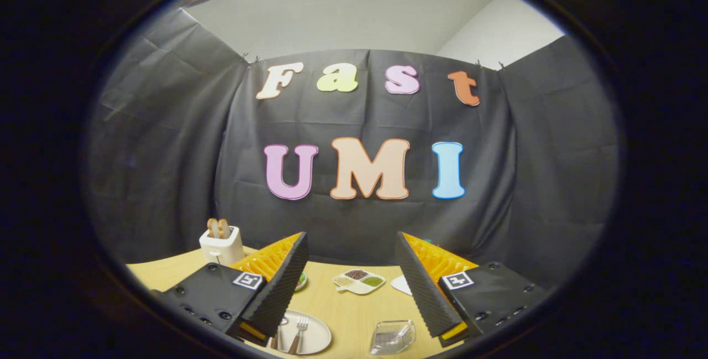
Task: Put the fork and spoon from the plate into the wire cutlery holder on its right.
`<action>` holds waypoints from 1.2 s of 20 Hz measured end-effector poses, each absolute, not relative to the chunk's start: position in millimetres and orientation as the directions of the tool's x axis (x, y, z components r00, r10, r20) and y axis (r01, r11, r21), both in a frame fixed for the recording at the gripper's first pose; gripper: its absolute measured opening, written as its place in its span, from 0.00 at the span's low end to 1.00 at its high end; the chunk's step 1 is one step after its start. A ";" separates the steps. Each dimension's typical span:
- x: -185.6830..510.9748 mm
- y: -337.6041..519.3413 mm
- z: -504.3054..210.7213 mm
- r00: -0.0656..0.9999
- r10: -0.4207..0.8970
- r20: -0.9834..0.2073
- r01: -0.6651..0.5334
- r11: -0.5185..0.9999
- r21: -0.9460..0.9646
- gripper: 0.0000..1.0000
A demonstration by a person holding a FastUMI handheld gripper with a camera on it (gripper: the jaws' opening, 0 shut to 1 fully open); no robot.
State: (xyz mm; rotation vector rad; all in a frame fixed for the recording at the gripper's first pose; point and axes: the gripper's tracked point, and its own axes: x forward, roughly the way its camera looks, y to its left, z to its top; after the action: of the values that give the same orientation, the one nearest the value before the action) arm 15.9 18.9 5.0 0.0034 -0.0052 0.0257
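Table: a light wooden table (354, 315) with a smooth, pale yellow top, seen from above and behind the gripper.
Room: black cloth hangs as the booth's wall (166, 143) on three sides of the table; above it show a plain white wall and ceiling, with a bright light patch at the top.
Gripper (352, 284): its jaws stand wide apart with nothing between them, raised above the table and pointing toward the far wall.
Plate (315, 337): round and white, lying flat on the table just under the left finger, which hides part of it.
Fork (299, 332): silver, lying on the plate with its tines pointing away from the gripper.
Spoon (278, 337): a slim handle lies beside the fork on the plate, mostly hidden by the left finger.
Wire cutlery holder (394, 338): a small mesh holder with a rounded square rim, on the table to the right of the plate, close to the right finger.
Toaster (221, 244): white, with two slices of bread in it, at the far left of the table.
Divided dish (358, 281): white, with small portions of differently coloured food, beyond the fingers at mid-table.
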 end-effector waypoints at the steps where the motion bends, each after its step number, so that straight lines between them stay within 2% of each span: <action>1: 17.4 20.4 3.4 1.000 0.030 0.003 -0.030 1.000 0.002 1.00; 14: 45.1 69.6 -41.9 0.980 0.158 -0.121 -0.161 0.987 -0.016 1.00; 24: 60.8 102.5 -124.4 0.914 0.237 -0.329 -0.252 0.968 -0.001 1.00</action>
State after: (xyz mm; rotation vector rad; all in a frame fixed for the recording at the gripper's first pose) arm 60.8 102.5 -124.4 -0.0434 0.3336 0.2517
